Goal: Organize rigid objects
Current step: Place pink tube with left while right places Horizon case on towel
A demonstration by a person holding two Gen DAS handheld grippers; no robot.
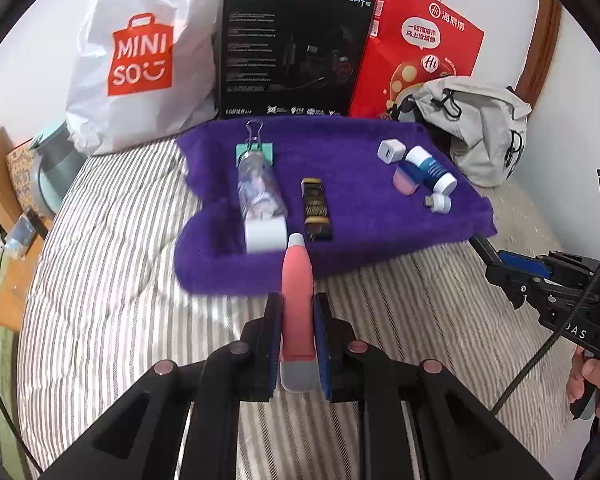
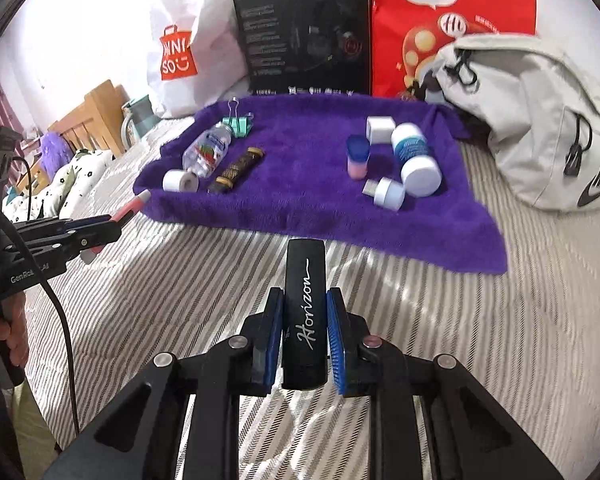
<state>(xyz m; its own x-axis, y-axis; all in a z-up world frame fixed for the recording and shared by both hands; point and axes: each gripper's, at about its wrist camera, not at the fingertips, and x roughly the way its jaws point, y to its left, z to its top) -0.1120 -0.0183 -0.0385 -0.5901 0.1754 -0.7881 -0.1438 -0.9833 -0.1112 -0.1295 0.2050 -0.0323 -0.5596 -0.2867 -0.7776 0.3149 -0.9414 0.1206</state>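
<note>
Purple and fuzzy, a towel (image 1: 340, 200) lies spread on the striped bed (image 1: 120, 280), close to the bed's far edge. It carries 2 small groups of things.

Near the towel's left edge lie a clear plastic bottle (image 1: 260, 188) with a white roll of tape (image 1: 265, 236) touching its near end, and a teal binder clip (image 1: 256, 148) at its far end. Just beside the bottle lies a black and gold stick (image 1: 317, 214).

Near the towel's right edge are a white charger cube (image 1: 390, 151), a blue and white jar (image 1: 432, 168) lying on its side, a small pink and blue cup (image 1: 406, 180), and a small white plug (image 1: 438, 202) at the front.

The left tool (image 1: 296, 308) is clenched on a pink pen (image 1: 297, 300) with a gray end. The pen pokes out over the towel's near edge, and its white tip points at the tape roll.

The right tool (image 2: 305, 304) is clenched on a black case (image 2: 305, 312) with "Horizon" written on it in white. It is over the bare striped bed, near the towel's near edge.

Behind the towel, along the bed's far edge, stand a white Miniso bag (image 1: 140, 56), a black headset box (image 1: 296, 48) and a red paper bag (image 1: 416, 48). A gray backpack (image 1: 476, 128) slumps by the towel's far right corner.

A hand (image 1: 592, 388) holds the right tool's grip.
</note>
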